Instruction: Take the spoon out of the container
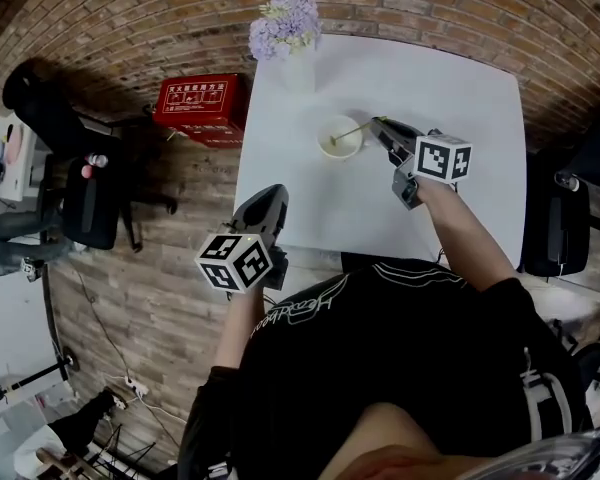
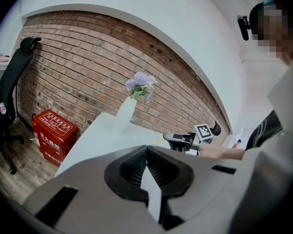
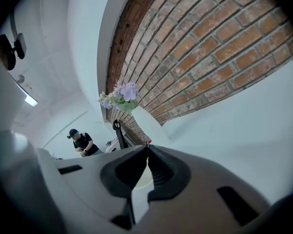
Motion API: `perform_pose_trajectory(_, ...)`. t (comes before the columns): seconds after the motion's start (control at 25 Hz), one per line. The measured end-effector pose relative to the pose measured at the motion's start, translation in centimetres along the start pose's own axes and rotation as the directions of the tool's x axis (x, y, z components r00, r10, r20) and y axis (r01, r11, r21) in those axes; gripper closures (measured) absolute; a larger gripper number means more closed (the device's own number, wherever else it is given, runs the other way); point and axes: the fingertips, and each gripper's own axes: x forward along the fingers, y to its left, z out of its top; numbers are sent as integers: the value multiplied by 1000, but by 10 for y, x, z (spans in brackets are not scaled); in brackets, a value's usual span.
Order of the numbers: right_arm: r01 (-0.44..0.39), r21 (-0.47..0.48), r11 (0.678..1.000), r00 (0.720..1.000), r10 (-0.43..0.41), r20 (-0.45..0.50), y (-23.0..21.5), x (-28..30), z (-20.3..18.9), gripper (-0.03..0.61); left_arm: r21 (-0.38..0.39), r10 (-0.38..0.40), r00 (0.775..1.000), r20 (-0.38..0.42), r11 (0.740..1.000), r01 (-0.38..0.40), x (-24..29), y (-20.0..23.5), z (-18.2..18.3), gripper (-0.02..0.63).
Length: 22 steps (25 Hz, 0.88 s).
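From the head view, the right claw (image 1: 377, 124) reaches out over the white tabletop (image 1: 460, 88) and is clenched on the tip of the spoon (image 1: 355, 130). The thin handle slants up out of the cup (image 1: 340, 154) just ahead of the claw, and its bowl end is down inside. Gripping the very end looks like the way to lift it clear without knocking the cup. The left claw (image 1: 268, 200) hangs well behind and to the left, near the tabletop's near edge. It seems parked there, out of the way.

In the left gripper view, the left claw's jaws meet at their tips with nothing between them: clenched and empty. Beyond it to the right, the other claw pinches a pale yellow sliver of handle.

In the right gripper view, the jaws are pressed together, and a small speck of handle shows at their tips. A creamy patch below them is probably the cup. A vase (image 3: 147, 123) of flowers stands ahead by the brick wall.
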Motion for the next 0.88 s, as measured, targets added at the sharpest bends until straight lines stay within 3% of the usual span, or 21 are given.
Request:
perform_pose_trajectory(0.44,-56,-11,998,986,57,155,38,-55,29,578,43,-22,1000,22,999,21,-18,-30,-4,609)
perform_pose_trajectory(0.88,-112,-12,994,958,111,262,71,-119,26,578,110,-71,997,35,992,66,-27,-65,-4,609)
